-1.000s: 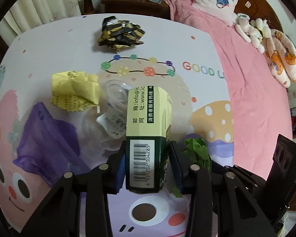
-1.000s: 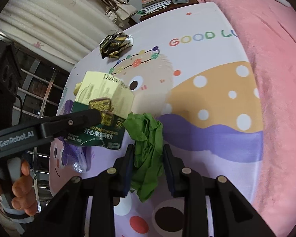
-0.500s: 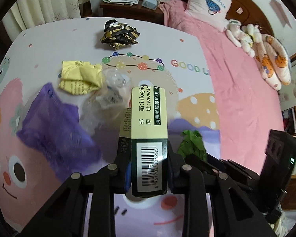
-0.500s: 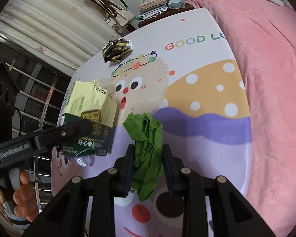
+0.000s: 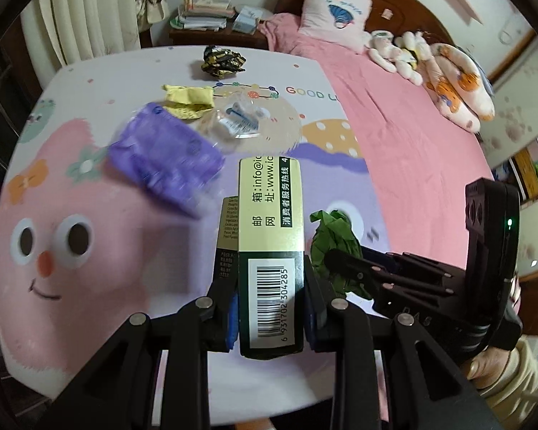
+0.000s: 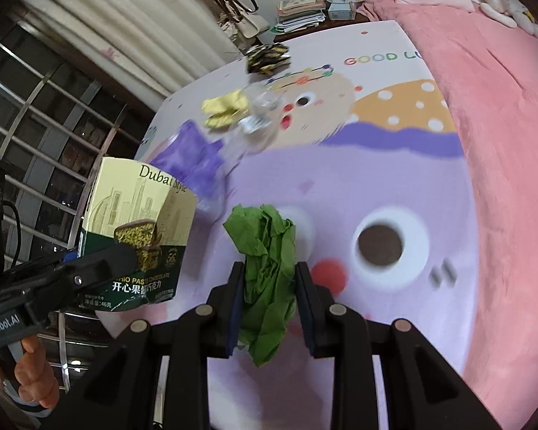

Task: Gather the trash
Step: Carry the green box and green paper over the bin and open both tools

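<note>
My left gripper (image 5: 270, 288) is shut on a cream and dark green chocolate box (image 5: 269, 236), held above the patterned bed cover; the same box (image 6: 136, 229) shows at the left of the right wrist view. My right gripper (image 6: 267, 286) is shut on a crumpled green paper (image 6: 267, 272), also lifted off the cover; that green paper (image 5: 335, 247) sits just right of the box in the left wrist view. Left lying on the cover are a purple bag (image 5: 165, 157), a yellow crumpled paper (image 5: 188, 98), a clear plastic cup (image 5: 242, 122) and a black and gold wrapper (image 5: 222, 61).
A pink blanket (image 5: 405, 136) covers the right side of the bed, with a pillow (image 5: 335, 10) and plush toys (image 5: 448, 71) at the head. A bedside table with stacked papers (image 5: 204, 16) stands behind. Window bars (image 6: 36, 114) are at the left. A person's hand (image 6: 32, 369) holds the left gripper's handle.
Both grippers have risen and pulled back toward the near end of the bed, carrying the box and the green paper. The left jaws closed tighter on the box. The remaining trash now lies farther away.
</note>
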The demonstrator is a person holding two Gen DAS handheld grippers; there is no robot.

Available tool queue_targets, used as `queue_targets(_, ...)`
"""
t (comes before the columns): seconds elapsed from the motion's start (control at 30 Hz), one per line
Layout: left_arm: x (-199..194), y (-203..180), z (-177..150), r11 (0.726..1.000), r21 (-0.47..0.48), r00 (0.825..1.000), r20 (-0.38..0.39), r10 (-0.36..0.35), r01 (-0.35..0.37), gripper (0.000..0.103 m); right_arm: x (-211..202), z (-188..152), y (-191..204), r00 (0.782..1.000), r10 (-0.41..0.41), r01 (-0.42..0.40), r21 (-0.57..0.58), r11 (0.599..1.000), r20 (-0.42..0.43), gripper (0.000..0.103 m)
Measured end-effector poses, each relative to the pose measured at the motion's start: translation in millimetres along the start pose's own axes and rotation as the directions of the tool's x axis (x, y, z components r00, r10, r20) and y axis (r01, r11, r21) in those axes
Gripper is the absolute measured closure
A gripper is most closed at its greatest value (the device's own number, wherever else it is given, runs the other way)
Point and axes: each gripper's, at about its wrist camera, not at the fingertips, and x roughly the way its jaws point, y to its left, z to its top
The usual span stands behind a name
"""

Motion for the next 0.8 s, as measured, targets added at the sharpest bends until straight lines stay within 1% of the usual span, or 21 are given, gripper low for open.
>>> queue_targets(0.13,-38.8,12.1,-48.7,0.998,0.063,0.999,0.041,0.005,-0.007,0.077,-15.3,-43.7,34.8,0.999,-0.021,0.021,0.008,1.000,0.035,0.076)
queue_targets(0.23,-60.2,20.5,-83.5,0.994,0.106,0.998,0.057,0.003,-0.009,0.077,-25.7,-81.0,61.7,0.997,-0.037,0.036,0.019,0.999,0.065,0.076)
queue_targets(0.37,-87.0,38.3,-139.3,0.989,0.147,0.998,0.060,-0.010,0.001,0.077,-37.8,-133.2,93.2,0.993,-0.061,0.056,0.049,0.997,0.105,0.076)
queue_targets(0.43,-95.3,43.9,-160.4,0.988,0.156,0.998,0.058,-0.015,0.005,0.077,-41.2,-155.9,105.7,0.991,-0.069,0.062,0.062,0.996,0.117,0.076)
queue_targets(0.53,-110.0,54.3,-196.8,0.987,0.163,0.999,0.047,-0.022,0.014,0.077,-42.9,-191.7,121.0,0.990,-0.083,0.075,0.078,0.994,0.110,0.076)
queue_targets(0.63,-116.0,60.5,-221.9,0.984,0.176,0.999,0.036,-0.025,0.018,0.077,-40.6,-224.3,132.6,0.991,-0.103,0.096,0.083,0.992,0.080,0.076)
queue_targets(0.8,-112.1,66.7,-259.3,0.986,0.164,0.999,-0.016,-0.039,0.041,0.077,-33.6,-265.0,141.4,0.992,-0.126,0.123,0.089,0.988,0.019,0.076)
